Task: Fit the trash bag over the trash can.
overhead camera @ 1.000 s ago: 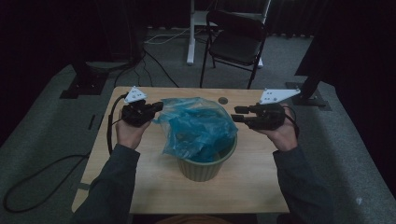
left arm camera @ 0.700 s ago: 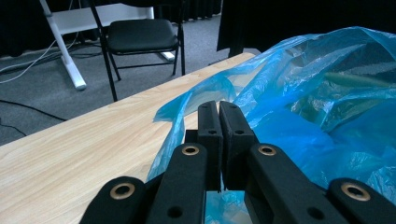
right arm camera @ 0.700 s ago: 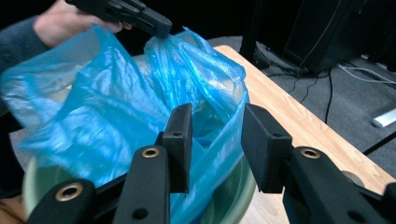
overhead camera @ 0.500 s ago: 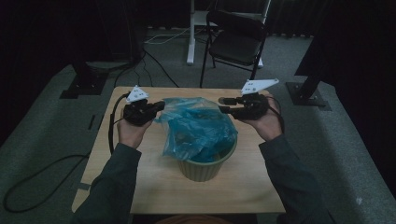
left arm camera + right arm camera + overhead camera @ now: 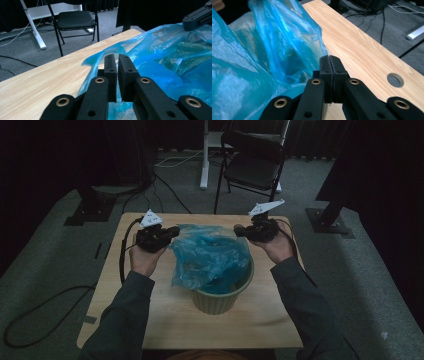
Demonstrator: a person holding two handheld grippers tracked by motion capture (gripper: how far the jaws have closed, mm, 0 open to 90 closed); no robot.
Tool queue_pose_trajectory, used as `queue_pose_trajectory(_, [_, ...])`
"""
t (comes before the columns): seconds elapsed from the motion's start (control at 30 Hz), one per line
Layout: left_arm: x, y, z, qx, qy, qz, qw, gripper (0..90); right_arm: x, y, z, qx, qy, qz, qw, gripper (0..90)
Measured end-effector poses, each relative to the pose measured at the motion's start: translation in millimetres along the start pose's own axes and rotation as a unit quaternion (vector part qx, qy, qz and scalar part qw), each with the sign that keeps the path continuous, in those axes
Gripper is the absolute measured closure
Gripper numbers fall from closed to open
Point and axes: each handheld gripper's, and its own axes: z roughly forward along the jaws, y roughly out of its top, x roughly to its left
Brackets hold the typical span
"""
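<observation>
A crumpled blue plastic bag point(image 5: 210, 257) sits in a pale green bucket point(image 5: 220, 300) at the middle of the wooden table point(image 5: 150, 315). My left gripper point(image 5: 175, 230) is at the bag's left upper edge. In the left gripper view its jaws point(image 5: 117, 58) have just been opening and stand a narrow slit apart, with the bag point(image 5: 175, 62) lying just beyond the tips. My right gripper point(image 5: 237, 231) is at the bag's right upper corner. Its jaws point(image 5: 329, 58) have just closed tight, and the film's edge point(image 5: 287, 45) runs into the pad tips.
A black folding chair point(image 5: 255, 165) and a white stand leg point(image 5: 204, 155) are on the floor behind the table. A round hole point(image 5: 395, 80) pierces the tabletop near my right gripper. Cables trail over the floor at the left point(image 5: 45, 310).
My right hand has moved left and slightly down to the bag's right corner, and its jaws have gone from apart to shut. The left hand has stayed put.
</observation>
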Motion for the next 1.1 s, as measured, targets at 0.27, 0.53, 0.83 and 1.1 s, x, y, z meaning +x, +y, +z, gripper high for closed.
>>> queue_pose_trajectory(0.27, [-2.9, -1.4, -14.7, -0.017, -0.001, -0.002, 0.9998, 73.8, -5.2, -6.7, -4.9, 0.0, -0.011, 0.01, 0.9999, 90.0])
queue_pose_trajectory(0.53, [1.6, -4.4, -26.0, -0.036, 0.002, -0.026, 0.999, 64.3, -4.2, -10.2, -5.5, 0.001, -0.016, 0.011, 0.9998, 90.0])
queue_pose_trajectory(0.83, [-0.7, -24.1, -16.7, -0.002, -0.018, -0.032, 0.9993, 61.3, -6.2, -13.3, -9.5, -0.002, -0.018, 0.011, 0.9998, 90.0])
queue_pose_trajectory(1.1, [-10.9, -34.7, 0.7, 0.01, -0.047, -0.038, 0.9981, 51.2, -5.5, -14.9, -8.9, -0.003, -0.016, 0.01, 0.9998, 89.9])
